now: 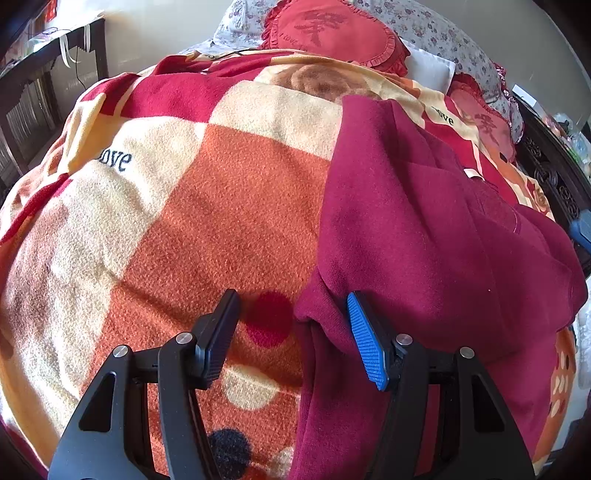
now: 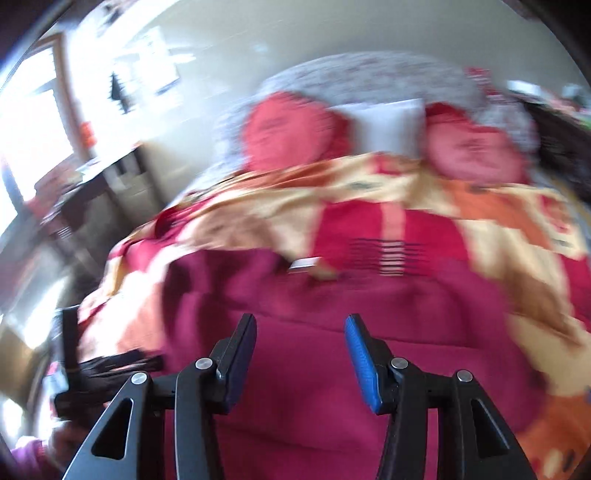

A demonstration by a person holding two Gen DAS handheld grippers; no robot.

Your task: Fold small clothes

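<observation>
A dark red fleece garment lies partly folded on the right half of a checked orange, cream and red blanket. A small white label shows near its far end. My left gripper is open, just above the garment's near left edge, holding nothing. In the blurred right wrist view the same garment fills the lower middle. My right gripper is open over it and empty. The left gripper's black body shows at the left of that view.
Two red frilled cushions and a floral pillow lie at the bed's head. A dark shelf unit stands on the left. Dark carved furniture runs along the right side of the bed.
</observation>
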